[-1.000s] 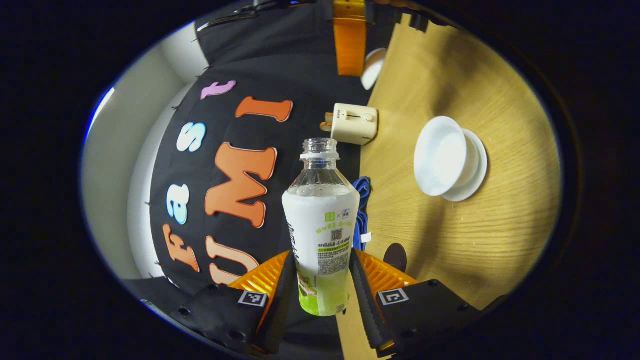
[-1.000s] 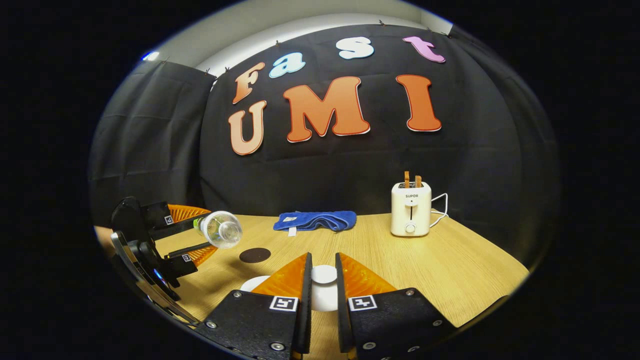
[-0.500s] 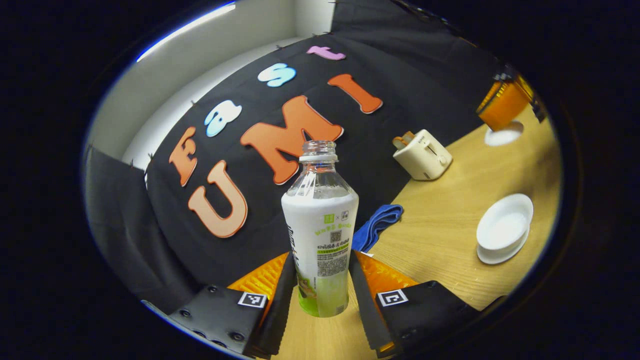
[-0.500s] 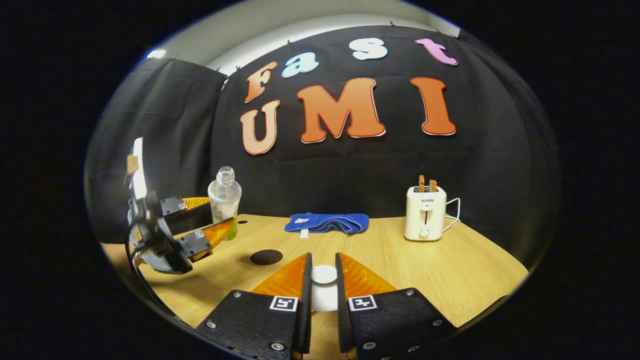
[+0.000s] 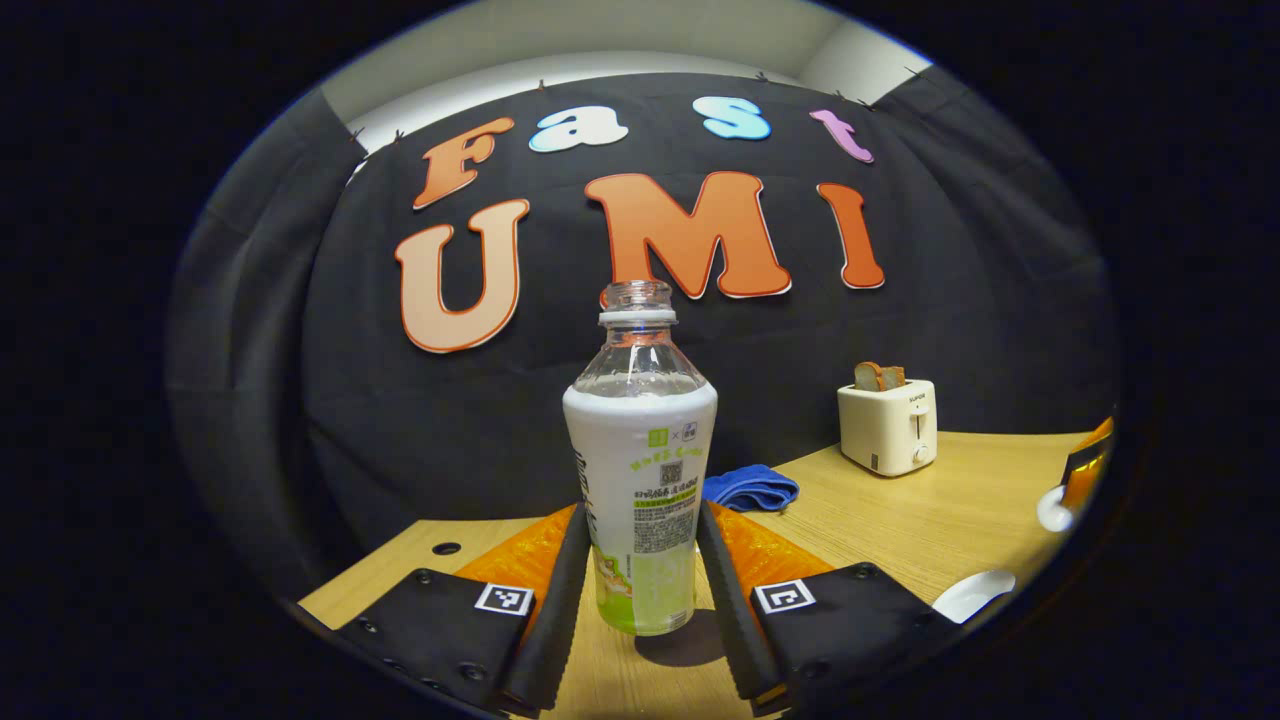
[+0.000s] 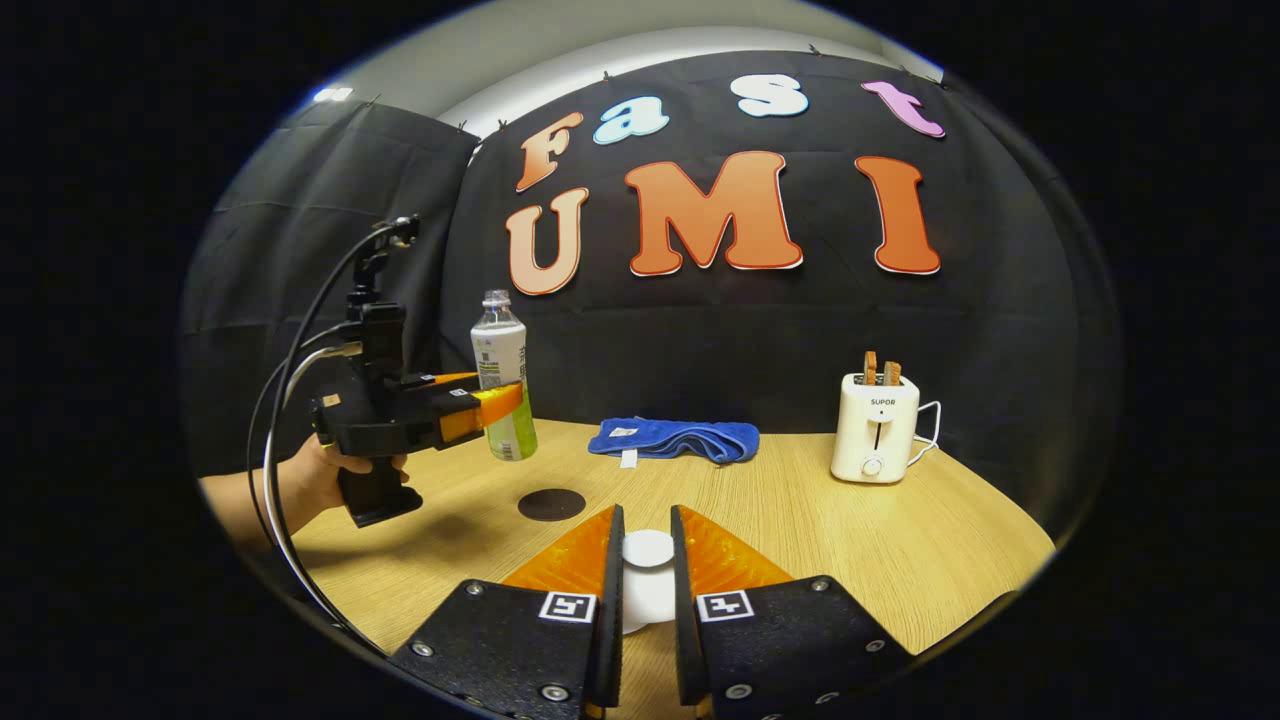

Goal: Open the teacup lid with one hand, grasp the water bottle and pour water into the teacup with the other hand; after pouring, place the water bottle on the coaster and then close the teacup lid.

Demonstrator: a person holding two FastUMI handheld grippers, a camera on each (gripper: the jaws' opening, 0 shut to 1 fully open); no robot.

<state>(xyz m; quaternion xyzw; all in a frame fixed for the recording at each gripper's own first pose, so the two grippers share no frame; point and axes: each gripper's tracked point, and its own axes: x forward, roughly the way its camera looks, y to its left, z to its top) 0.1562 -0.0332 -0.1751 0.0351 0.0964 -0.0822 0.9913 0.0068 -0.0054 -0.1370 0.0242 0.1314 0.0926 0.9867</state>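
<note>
A clear water bottle [image 5: 640,470] with a white and green label and no cap stands upright between the fingers of my left gripper [image 5: 642,512], which is shut on it. In the right gripper view the bottle [image 6: 500,375] hangs a little above the table, behind and left of the dark round coaster [image 6: 551,504]. My right gripper [image 6: 645,512] is shut on the white teacup lid [image 6: 648,550], held over the table. The white teacup [image 5: 975,595] shows at the lower right of the left gripper view, uncovered, with its inside hidden.
A cream toaster [image 6: 876,435] with bread slices stands at the back right of the wooden table [image 6: 900,540]. A folded blue towel [image 6: 672,438] lies at the back middle. A person's hand [image 6: 320,480] holds the left gripper's handle, with cables looping above it.
The left gripper has swung the bottle from tipped over near the teacup back to upright and carried it left and away, toward the coaster. The right gripper keeps the lid and has barely moved.
</note>
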